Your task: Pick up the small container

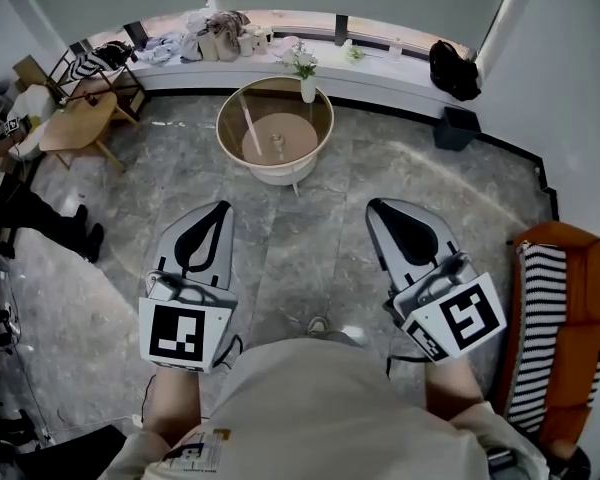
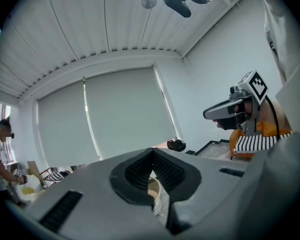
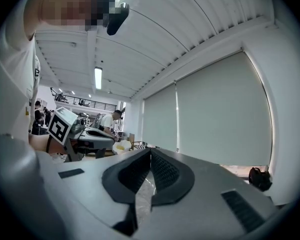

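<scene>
A round glass-topped table (image 1: 242, 101) with a beige lower shelf stands on the stone floor ahead. A small pale container (image 1: 277, 142) shows at the middle of it, too small to make out in detail. A white vase of flowers (image 1: 307, 87) stands on the table's far rim. My left gripper (image 1: 222, 207) and right gripper (image 1: 374, 206) are held side by side over the floor, well short of the table. Both are shut with nothing between the jaws. The left gripper (image 2: 151, 152) and right gripper (image 3: 150, 152) views point up at the blinds and ceiling. A bit of the table (image 2: 155, 190) shows under the left jaws.
A wooden side table (image 1: 76, 122) and a seated person's legs (image 1: 35, 213) are at the left. An orange sofa with a striped cushion (image 1: 547, 333) lines the right wall. A black bin (image 1: 454, 128) and black bag (image 1: 452, 69) sit by the cluttered window ledge.
</scene>
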`<action>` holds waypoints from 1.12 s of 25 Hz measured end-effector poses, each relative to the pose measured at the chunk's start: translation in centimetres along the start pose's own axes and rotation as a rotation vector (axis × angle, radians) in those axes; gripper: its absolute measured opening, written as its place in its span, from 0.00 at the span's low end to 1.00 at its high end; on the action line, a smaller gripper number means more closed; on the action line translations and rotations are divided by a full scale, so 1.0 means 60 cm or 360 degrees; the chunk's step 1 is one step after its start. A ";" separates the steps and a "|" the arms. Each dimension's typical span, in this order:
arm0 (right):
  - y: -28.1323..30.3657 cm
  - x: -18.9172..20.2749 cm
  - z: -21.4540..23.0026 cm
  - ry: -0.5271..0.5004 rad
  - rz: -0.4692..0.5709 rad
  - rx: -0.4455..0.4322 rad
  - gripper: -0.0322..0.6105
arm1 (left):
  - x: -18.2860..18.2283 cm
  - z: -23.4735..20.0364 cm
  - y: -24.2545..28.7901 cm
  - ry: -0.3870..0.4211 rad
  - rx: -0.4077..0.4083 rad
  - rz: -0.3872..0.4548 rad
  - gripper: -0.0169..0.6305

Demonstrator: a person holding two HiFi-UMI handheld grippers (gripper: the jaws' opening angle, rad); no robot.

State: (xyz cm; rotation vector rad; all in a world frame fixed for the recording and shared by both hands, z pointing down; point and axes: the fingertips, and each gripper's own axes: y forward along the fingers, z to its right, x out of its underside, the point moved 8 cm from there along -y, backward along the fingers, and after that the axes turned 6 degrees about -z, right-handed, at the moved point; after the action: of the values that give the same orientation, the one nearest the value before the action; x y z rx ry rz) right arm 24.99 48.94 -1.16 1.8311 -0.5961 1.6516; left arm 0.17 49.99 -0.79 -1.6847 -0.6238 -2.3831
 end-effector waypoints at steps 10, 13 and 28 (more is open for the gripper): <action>-0.007 0.016 0.026 0.0018 0.0011 0.0007 0.06 | -0.005 0.015 0.017 0.0039 -0.0011 -0.0010 0.04; 0.005 0.021 0.019 0.0013 0.0027 -0.0011 0.06 | 0.006 0.014 0.026 0.0047 -0.0002 -0.0010 0.04; 0.158 0.044 0.074 0.0017 -0.0044 0.0004 0.06 | 0.047 -0.081 0.154 0.0054 0.0077 0.0009 0.04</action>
State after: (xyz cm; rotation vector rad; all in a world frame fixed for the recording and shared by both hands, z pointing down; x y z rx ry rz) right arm 22.09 39.17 2.48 1.8235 -0.5621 1.6435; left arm -1.67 39.95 2.72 -1.6212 -0.6650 -2.3677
